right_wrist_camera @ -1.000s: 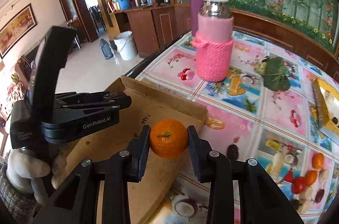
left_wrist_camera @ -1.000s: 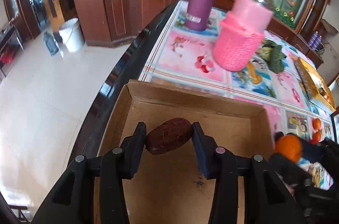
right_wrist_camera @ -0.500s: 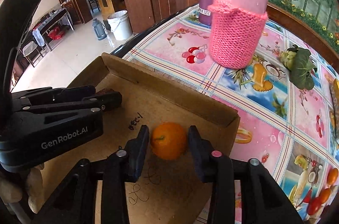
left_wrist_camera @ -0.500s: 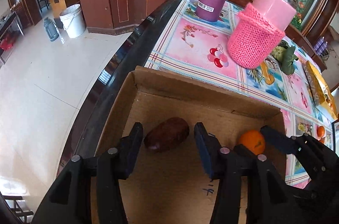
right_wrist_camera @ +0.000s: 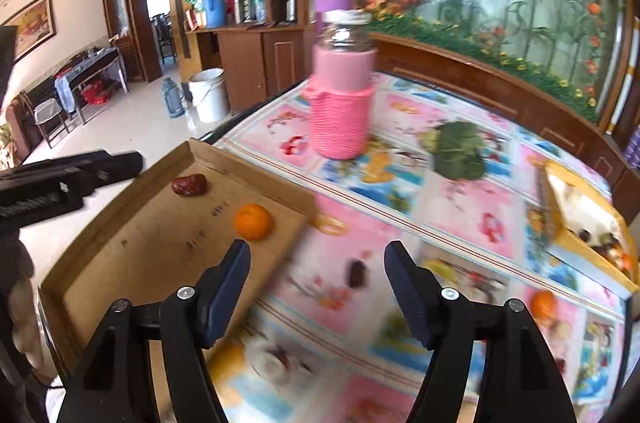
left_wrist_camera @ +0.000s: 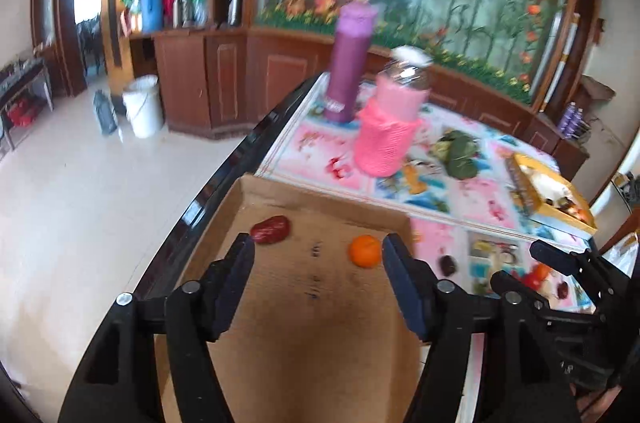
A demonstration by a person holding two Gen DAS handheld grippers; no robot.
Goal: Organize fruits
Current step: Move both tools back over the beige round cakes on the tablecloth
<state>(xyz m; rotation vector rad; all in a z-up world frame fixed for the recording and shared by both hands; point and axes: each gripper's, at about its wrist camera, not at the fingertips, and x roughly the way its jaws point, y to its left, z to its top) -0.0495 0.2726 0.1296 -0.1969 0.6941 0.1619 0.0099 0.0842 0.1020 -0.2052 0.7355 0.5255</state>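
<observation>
Both tongs empty, jaws just been opening: left tongs point(left_wrist_camera: 318, 255) and right tongs point(right_wrist_camera: 316, 263) stand wide with nothing between them. Red date point(left_wrist_camera: 271, 229) lies near the far left corner of the cardboard tray point(left_wrist_camera: 320, 195); orange point(left_wrist_camera: 364, 251) sits by the tray's low right edge. Tray rests at the desk point(right_wrist_camera: 460, 215) edge (floor just beyond). Risks: the round orange may roll off the open side; a knock on the tray could tip it over the desk edge. A loose date point(right_wrist_camera: 357, 274) and a second orange point(right_wrist_camera: 543, 304) remain on the desk.
</observation>
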